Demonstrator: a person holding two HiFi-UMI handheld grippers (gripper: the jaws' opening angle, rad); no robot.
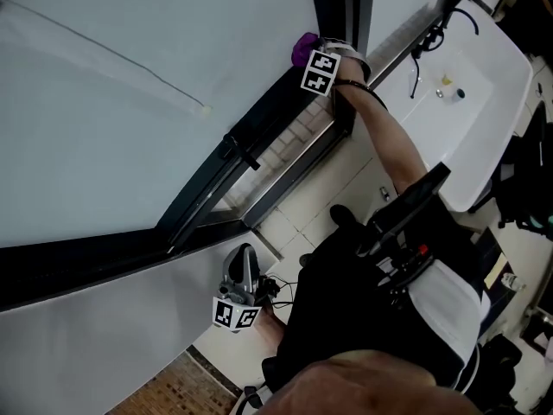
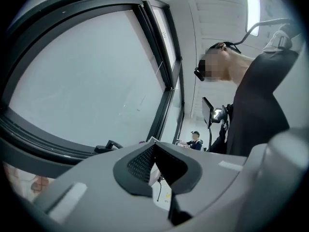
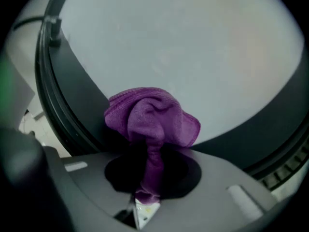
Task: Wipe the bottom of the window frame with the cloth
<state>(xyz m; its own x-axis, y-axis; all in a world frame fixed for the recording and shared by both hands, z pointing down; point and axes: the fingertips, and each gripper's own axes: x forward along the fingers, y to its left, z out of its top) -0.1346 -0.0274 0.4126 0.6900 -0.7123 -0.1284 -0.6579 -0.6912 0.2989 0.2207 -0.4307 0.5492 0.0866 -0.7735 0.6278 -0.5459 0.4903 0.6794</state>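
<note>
A purple cloth [image 3: 149,117] is bunched up in my right gripper [image 3: 147,178], whose jaws are shut on its lower end. The bunch presses against the dark window frame [image 3: 82,105] just below the pale glass. In the head view the right gripper [image 1: 309,52] is held far out at the top, with the cloth [image 1: 304,46] on the frame [image 1: 259,137] near an upright bar. My left gripper [image 1: 246,253] hangs low, close to the body, below the frame. Its jaws [image 2: 154,166] are shut with nothing between them.
A black window handle [image 1: 242,154] sticks out from the frame midway along. A white basin [image 1: 484,102] with a dark tap lies to the right. Pale tiles [image 1: 302,137] run under the frame. A black device [image 1: 406,223] hangs on the person's chest.
</note>
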